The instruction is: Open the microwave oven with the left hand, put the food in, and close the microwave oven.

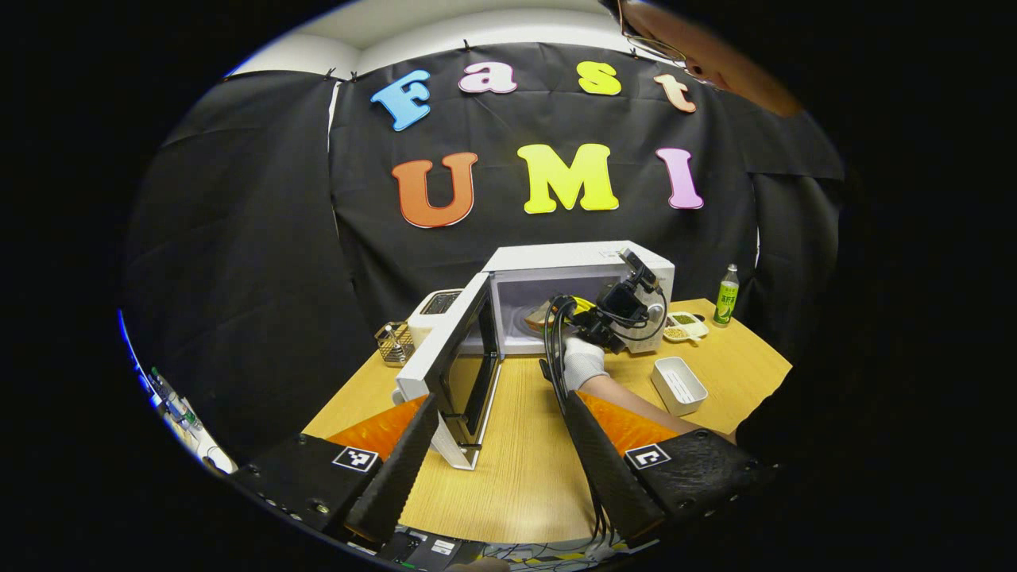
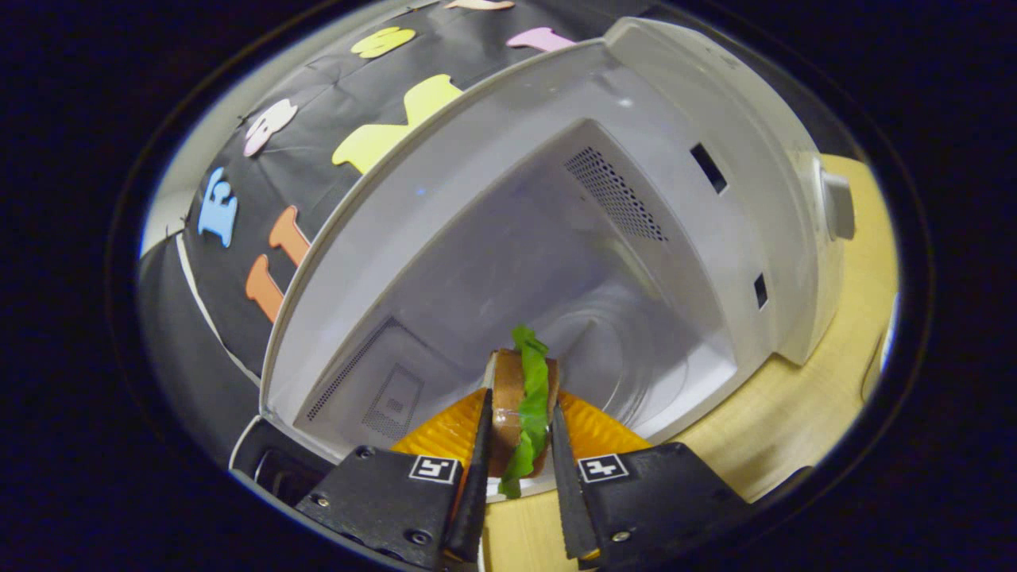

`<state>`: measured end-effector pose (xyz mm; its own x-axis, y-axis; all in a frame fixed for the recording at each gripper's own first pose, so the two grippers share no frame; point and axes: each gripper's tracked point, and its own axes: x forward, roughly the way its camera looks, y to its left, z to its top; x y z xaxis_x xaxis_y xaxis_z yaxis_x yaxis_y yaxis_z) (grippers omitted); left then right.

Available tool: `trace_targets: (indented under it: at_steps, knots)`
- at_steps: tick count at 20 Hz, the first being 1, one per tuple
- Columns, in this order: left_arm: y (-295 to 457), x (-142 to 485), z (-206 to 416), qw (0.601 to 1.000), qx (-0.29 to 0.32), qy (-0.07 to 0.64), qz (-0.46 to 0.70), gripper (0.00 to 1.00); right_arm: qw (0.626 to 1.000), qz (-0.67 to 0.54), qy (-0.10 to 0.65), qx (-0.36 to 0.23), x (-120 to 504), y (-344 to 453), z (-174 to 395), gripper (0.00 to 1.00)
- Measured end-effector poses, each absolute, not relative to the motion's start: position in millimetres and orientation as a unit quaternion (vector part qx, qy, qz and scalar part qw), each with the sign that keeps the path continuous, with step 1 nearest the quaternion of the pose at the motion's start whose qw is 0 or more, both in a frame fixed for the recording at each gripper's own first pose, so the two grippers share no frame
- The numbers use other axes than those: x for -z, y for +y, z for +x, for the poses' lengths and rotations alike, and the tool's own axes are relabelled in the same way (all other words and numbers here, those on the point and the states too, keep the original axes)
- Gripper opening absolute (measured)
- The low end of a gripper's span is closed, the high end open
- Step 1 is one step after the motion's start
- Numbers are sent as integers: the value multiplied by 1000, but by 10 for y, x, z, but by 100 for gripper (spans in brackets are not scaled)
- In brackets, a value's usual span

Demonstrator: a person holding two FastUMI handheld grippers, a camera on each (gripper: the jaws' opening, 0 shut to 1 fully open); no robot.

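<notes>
White walls of the microwave oven (image 2: 508,262) are all around the food now, because my right hand-held gripper (image 2: 518,477) is reaching in through the open front. Its two fingers squeeze the sandwich (image 2: 520,405) from both sides, bread with a green leaf sticking out. I hold it tight like that so it does not fall apart before it lands. The sandwich is over the front edge of the oven floor, near the round glass plate (image 2: 636,357), but I cannot tell if it touches the bottom yet.

From the left gripper view I see the door (image 1: 461,357) swung wide toward me, so there is lots of room to get in. The right hand-held gripper (image 1: 592,318) and the gloved hand (image 1: 584,361) sit right at the oven's mouth. My left hand-held gripper (image 1: 504,477) hangs back over the table (image 1: 524,477) with its fingers spread apart and nothing between them. I think it waits there, just beside the door, so it can push it closed.

Next, I guess, I lower the sandwich and let go. A white tray (image 1: 678,384) and a green bottle (image 1: 726,295) stand off to the side, out of my way.
</notes>
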<state>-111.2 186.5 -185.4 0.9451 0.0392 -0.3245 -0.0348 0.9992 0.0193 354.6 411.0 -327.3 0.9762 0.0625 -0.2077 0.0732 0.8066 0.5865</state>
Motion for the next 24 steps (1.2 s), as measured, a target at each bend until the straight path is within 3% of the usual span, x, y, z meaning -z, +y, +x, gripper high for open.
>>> trace_targets:
  at_steps: [1, 3, 5, 9, 10, 12, 13, 14, 24]
  knots:
    - [1862, 1872, -1113, 986, -18, 166, 4, 97, 955, 277, 107, 14, 3281, 4044, 3554, 36]
    - [1862, 1895, -1102, 986, -19, 167, 0, 97, 970, 215, 109, 26, 3327, 3979, 3582, 48]
    - [1861, 1906, -1086, 986, -18, 165, -9, 97, 979, 165, 111, 35, 3347, 3857, 3624, 75]
    - [1891, 1878, -1056, 987, -23, 155, -33, 97, 992, 90, 86, 30, 3216, 3742, 3543, 83]
    - [1901, 1874, -1034, 987, -25, 154, -36, 97, 994, 82, 72, 23, 3130, 3744, 3513, 94]
    - [1941, 1847, -1044, 988, -29, 149, -33, 97, 995, 78, 64, 10, 3005, 3789, 3417, 89]
    - [1948, 1838, -1047, 988, -30, 146, -30, 97, 995, 72, 62, 1, 2935, 3816, 3360, 90]
    - [1964, 1796, -1044, 989, -31, 141, -28, 97, 996, 67, 61, -5, 2870, 3830, 3287, 97]
    - [1987, 1355, -1115, 994, -32, 99, -19, 97, 995, 19, 47, -84, 1878, 3490, 2318, 98]
